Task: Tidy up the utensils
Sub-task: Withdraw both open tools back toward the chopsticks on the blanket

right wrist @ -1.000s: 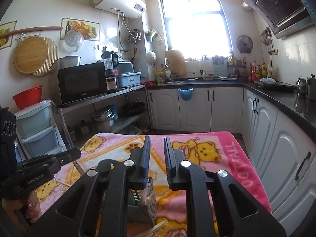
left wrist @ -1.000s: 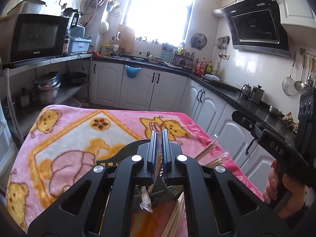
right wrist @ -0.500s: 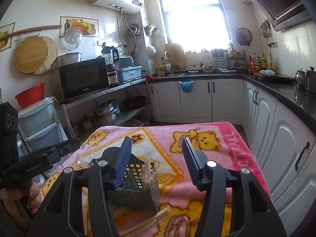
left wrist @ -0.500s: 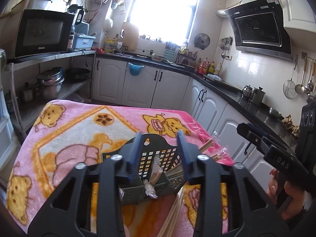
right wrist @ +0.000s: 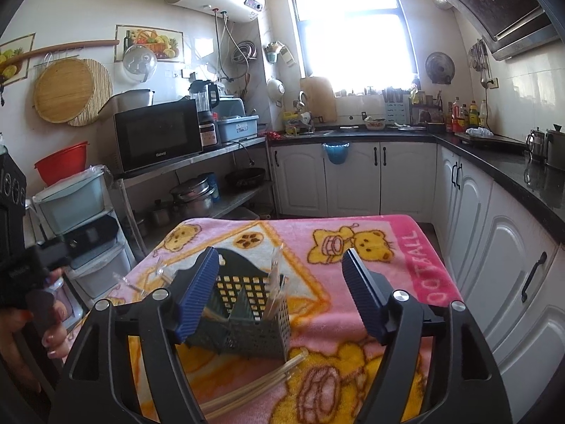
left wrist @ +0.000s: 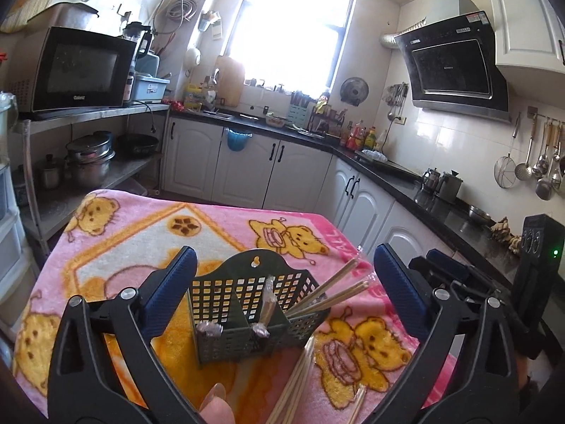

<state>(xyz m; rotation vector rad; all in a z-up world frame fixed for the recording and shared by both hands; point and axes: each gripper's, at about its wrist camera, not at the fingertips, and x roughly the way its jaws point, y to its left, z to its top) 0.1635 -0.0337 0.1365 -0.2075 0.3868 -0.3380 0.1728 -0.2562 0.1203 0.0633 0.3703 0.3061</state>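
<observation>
A dark green perforated utensil caddy point(left wrist: 254, 304) point(right wrist: 243, 311) stands on the pink bear blanket point(left wrist: 116, 247). Plastic-wrapped utensils point(left wrist: 266, 304) stand in it, and wooden chopsticks point(left wrist: 332, 289) lean out of its right compartment. My left gripper point(left wrist: 284, 261) is near the caddy, its jaws opening wide and its pads touching nothing. My right gripper point(right wrist: 280, 258) is also opening beside a wrapped utensil point(right wrist: 273, 293), with nothing gripped. Loose chopsticks point(left wrist: 296, 385) point(right wrist: 254, 385) lie on the blanket in front of the caddy.
White cabinets with a black counter point(right wrist: 512, 173) run close along the table's right side. A steel shelf with a microwave point(right wrist: 159, 137) and plastic drawers point(right wrist: 77, 219) stand to the left. A hand point(right wrist: 31, 321) holds the left gripper's handle at the left edge.
Both grippers were shut on wrapped utensils over the caddy; now both have opened and drawn back. The utensils stay standing in the caddy.
</observation>
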